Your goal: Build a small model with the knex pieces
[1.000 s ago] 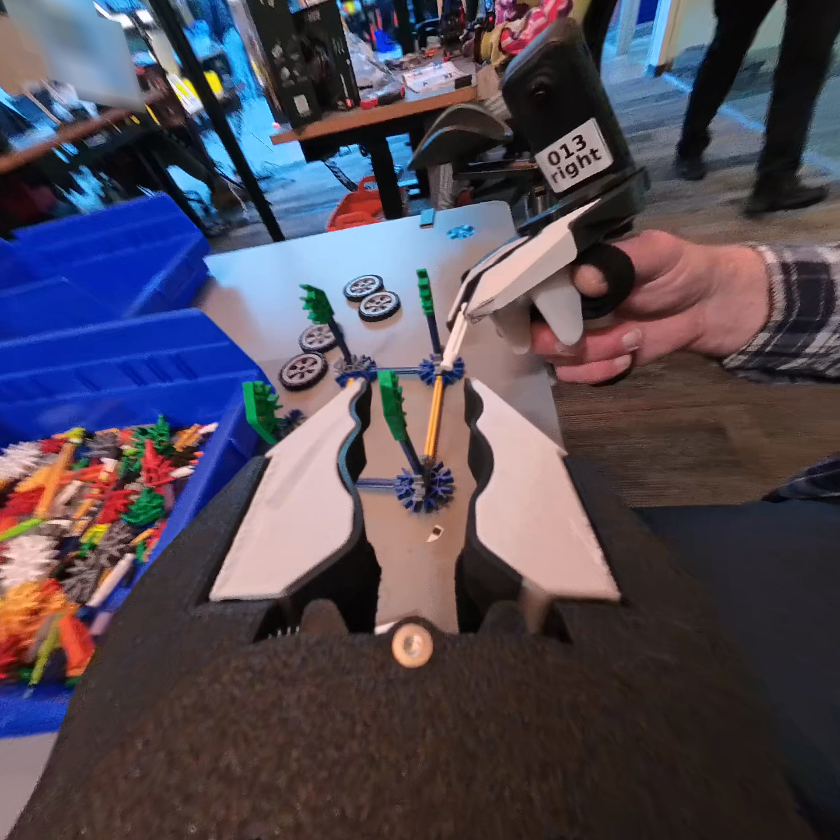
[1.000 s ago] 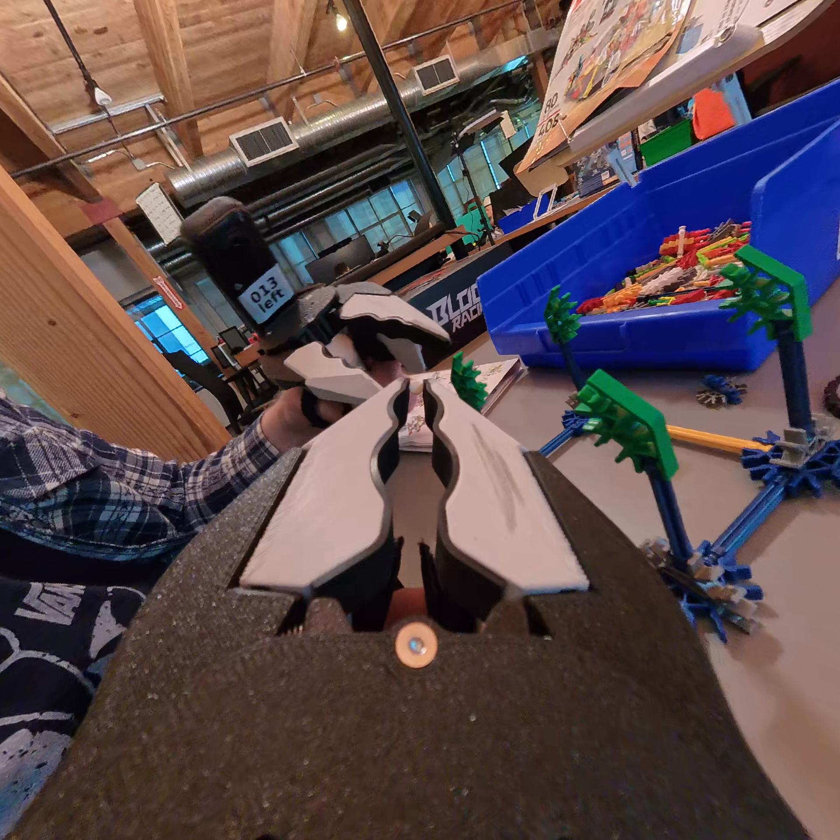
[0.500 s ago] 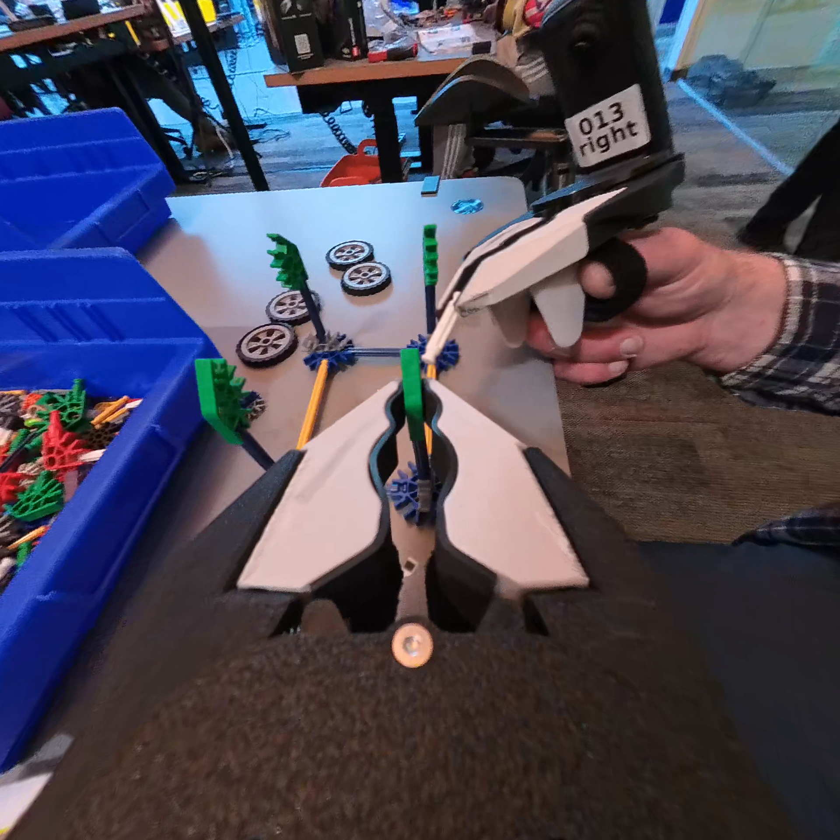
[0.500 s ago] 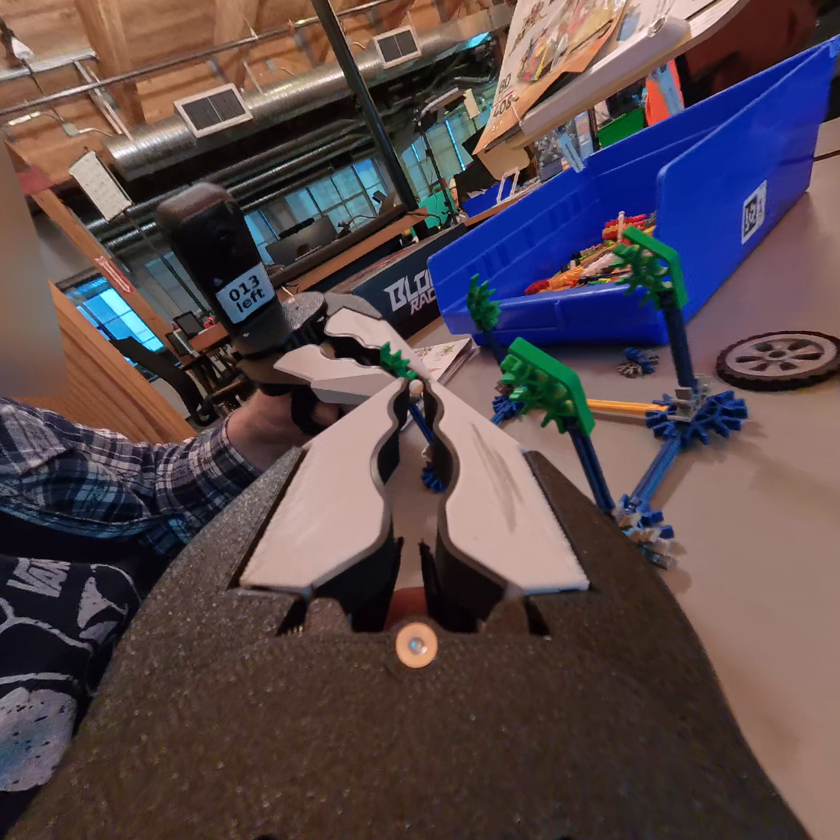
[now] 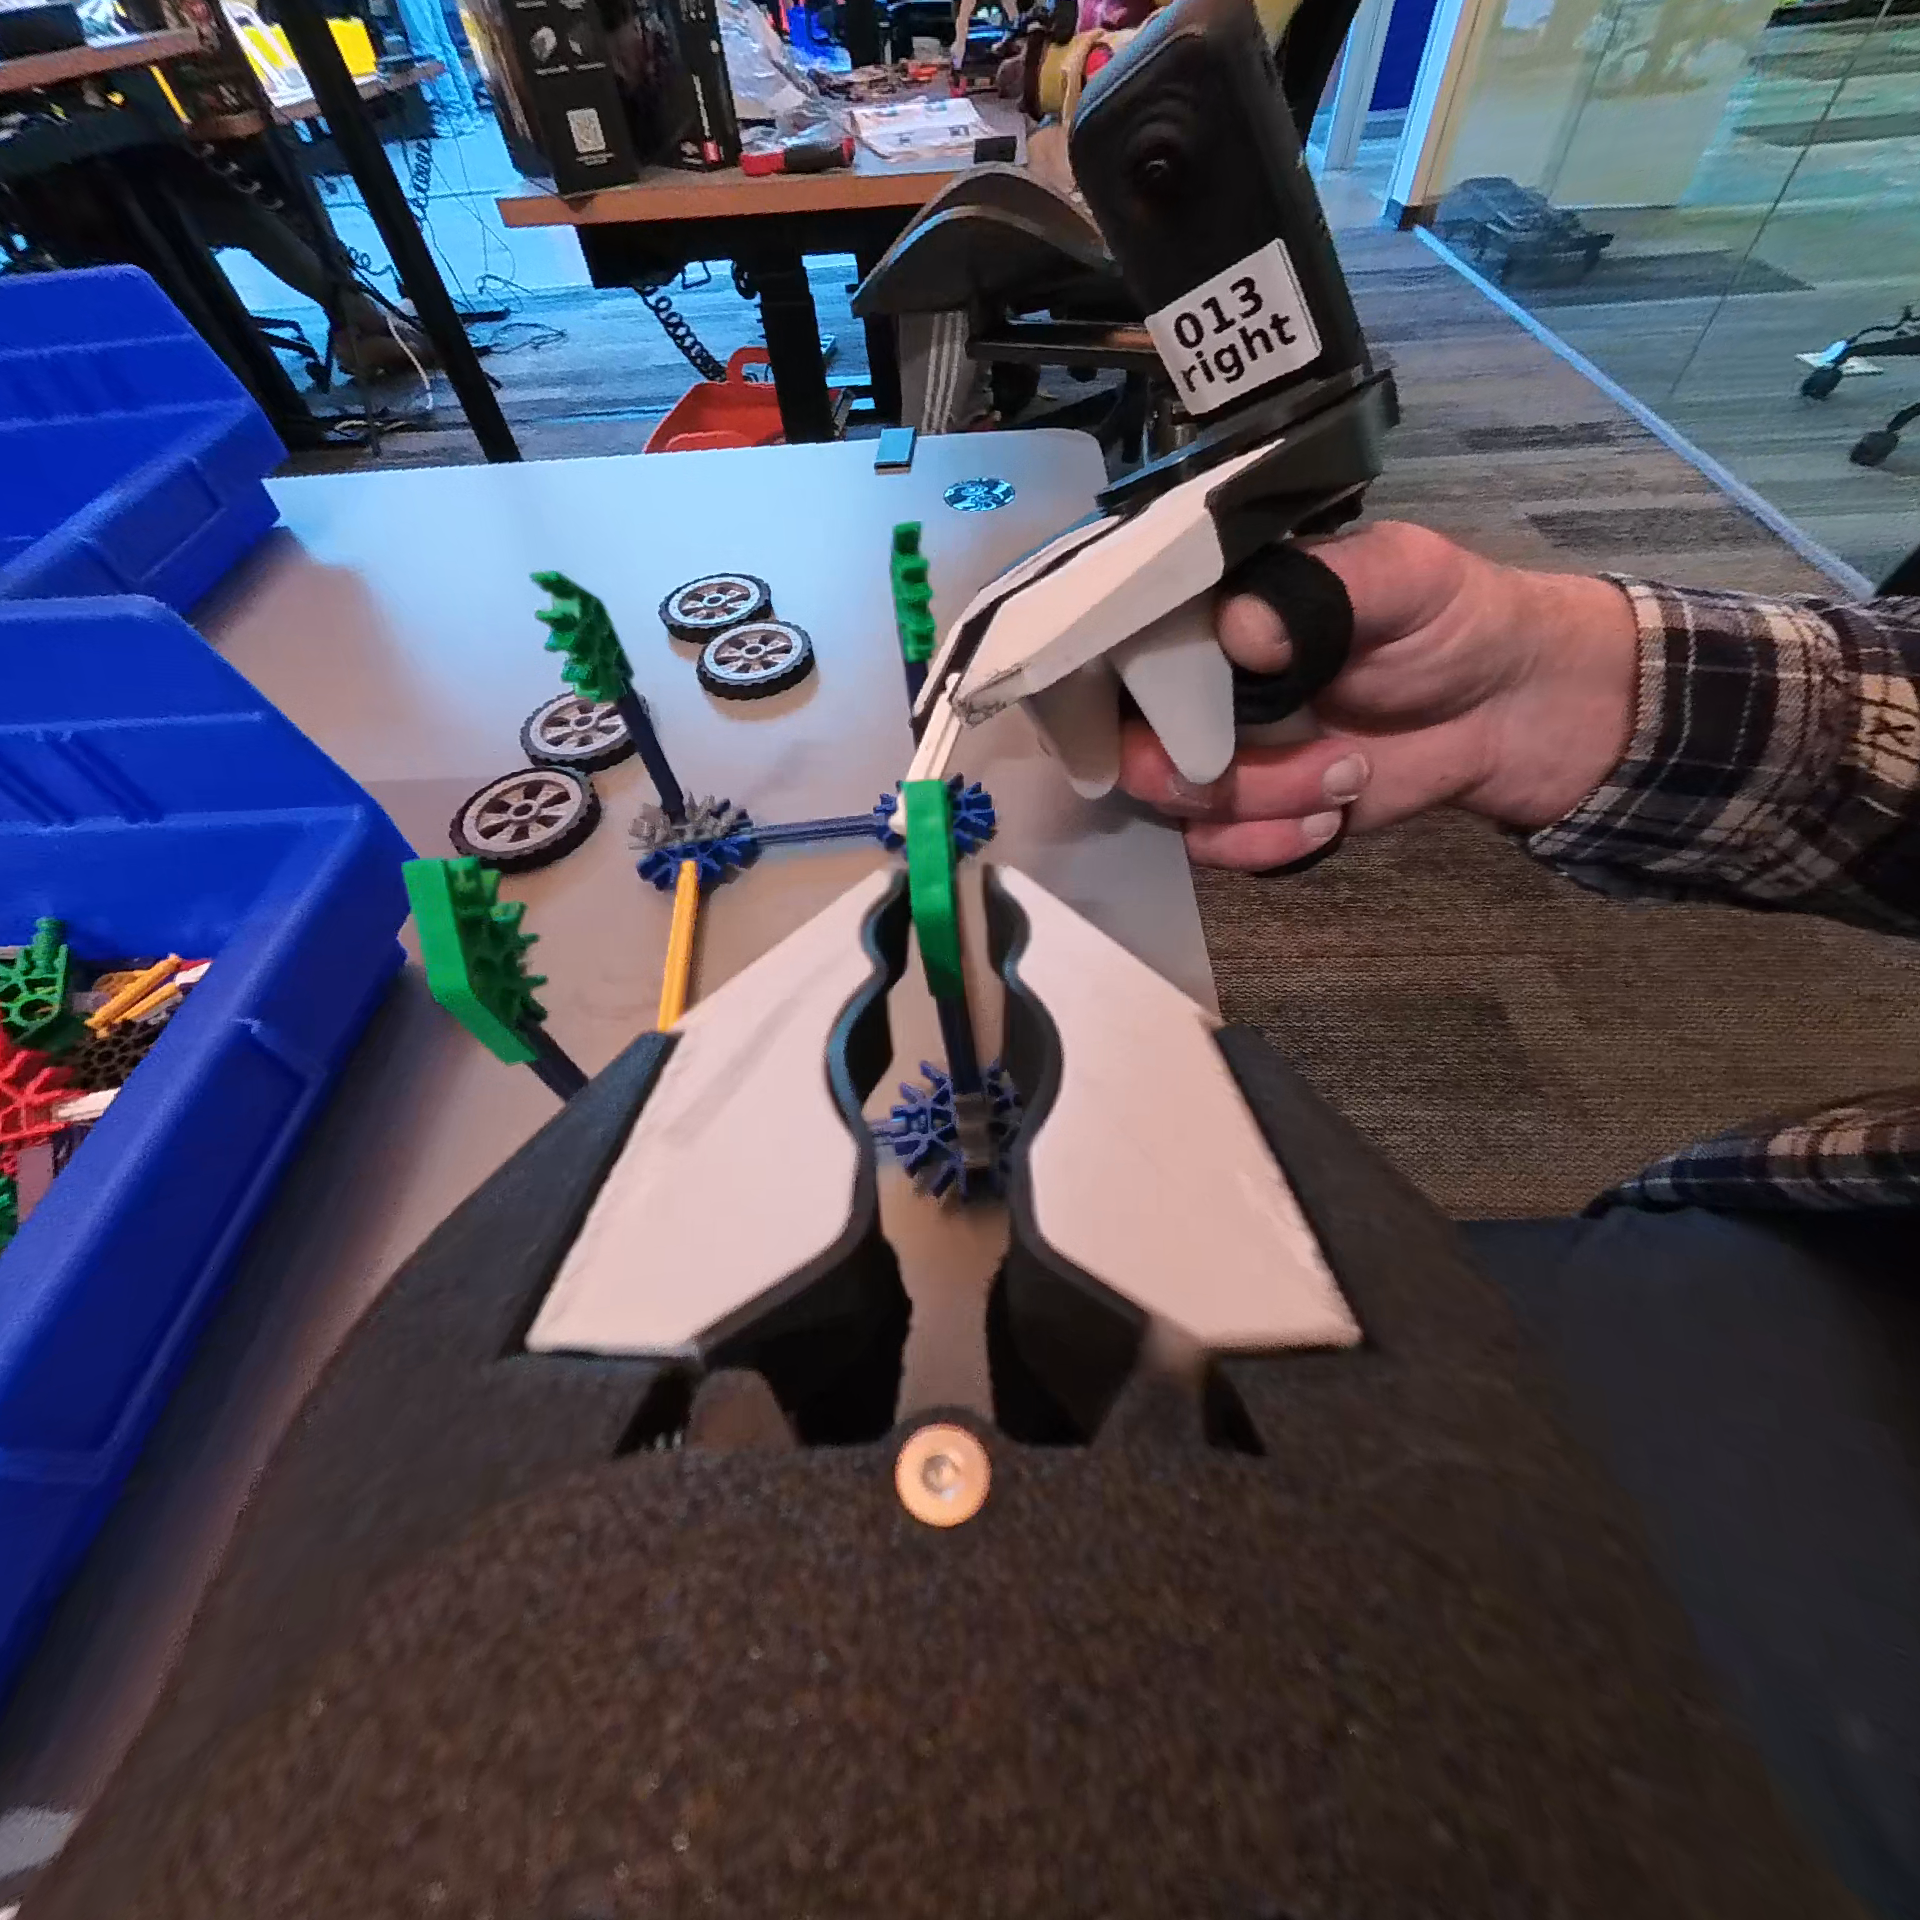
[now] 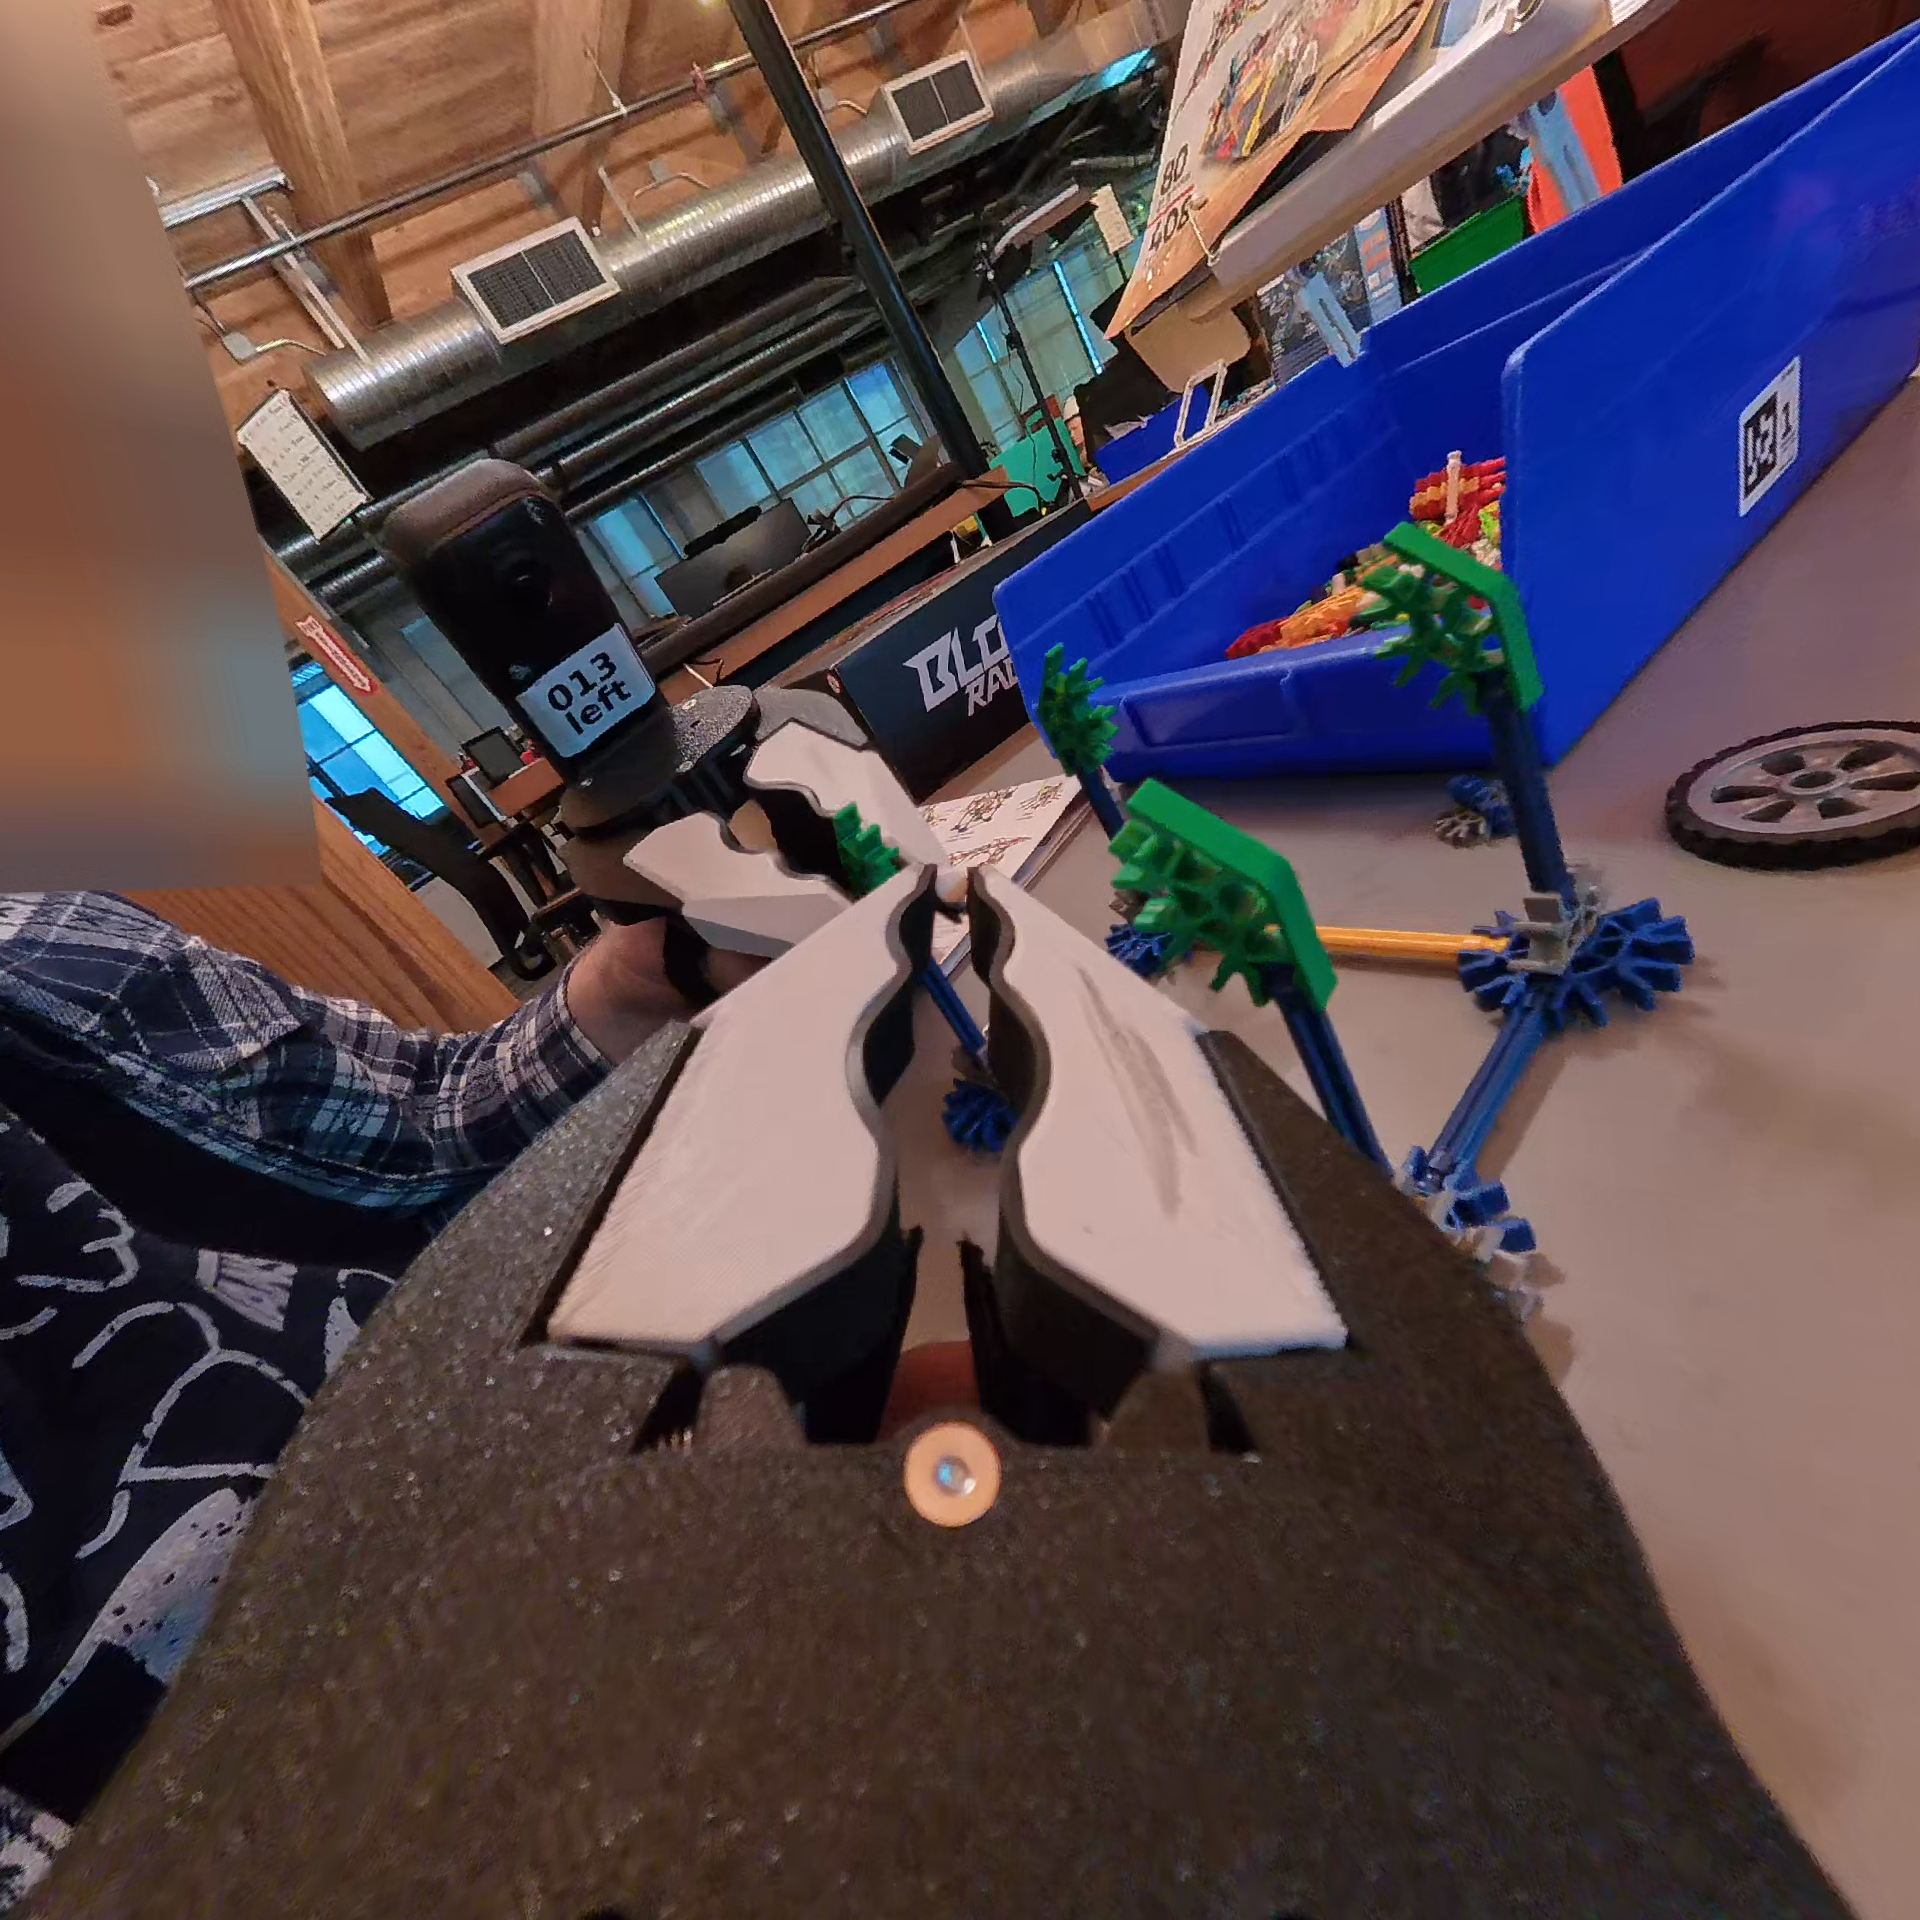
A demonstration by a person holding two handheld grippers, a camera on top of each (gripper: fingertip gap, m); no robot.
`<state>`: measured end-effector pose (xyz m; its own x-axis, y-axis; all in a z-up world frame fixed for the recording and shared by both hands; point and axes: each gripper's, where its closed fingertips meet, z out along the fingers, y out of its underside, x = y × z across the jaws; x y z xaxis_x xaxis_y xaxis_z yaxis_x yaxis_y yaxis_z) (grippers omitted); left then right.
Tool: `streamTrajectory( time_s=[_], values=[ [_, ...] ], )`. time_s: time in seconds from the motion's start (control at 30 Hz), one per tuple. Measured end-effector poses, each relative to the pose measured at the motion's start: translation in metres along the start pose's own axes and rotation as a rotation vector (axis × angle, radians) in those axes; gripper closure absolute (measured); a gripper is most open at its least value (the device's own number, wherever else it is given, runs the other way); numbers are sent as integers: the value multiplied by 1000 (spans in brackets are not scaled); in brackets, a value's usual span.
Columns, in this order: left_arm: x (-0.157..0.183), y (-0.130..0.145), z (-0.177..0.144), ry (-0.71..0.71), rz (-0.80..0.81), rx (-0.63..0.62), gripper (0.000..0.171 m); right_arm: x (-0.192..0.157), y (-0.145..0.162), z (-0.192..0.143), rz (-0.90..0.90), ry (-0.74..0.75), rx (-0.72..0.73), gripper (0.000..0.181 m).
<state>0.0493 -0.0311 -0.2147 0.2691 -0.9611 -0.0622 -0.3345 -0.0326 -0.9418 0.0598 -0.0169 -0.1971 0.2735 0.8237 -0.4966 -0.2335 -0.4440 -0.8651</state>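
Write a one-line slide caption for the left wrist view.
Left gripper closes on a green connector of a rod frame, while the right gripper holds a white rod beside four wheels.

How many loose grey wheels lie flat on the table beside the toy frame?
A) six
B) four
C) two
B: the left wrist view shows four wheels lying flat on the table, left of the rod frame.
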Motion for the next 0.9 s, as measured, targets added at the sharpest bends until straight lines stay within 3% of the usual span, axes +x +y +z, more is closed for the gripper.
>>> streamTrajectory(
  time_s=[0.4,0.9],
  values=[
    [-3,-2,-3,-10,1,16,140,-3,0,-1,-12,-13,6,177],
    [-5,-4,-6,-16,25,26,148,-8,1,7,-12,-11,-6,177]
  ],
)
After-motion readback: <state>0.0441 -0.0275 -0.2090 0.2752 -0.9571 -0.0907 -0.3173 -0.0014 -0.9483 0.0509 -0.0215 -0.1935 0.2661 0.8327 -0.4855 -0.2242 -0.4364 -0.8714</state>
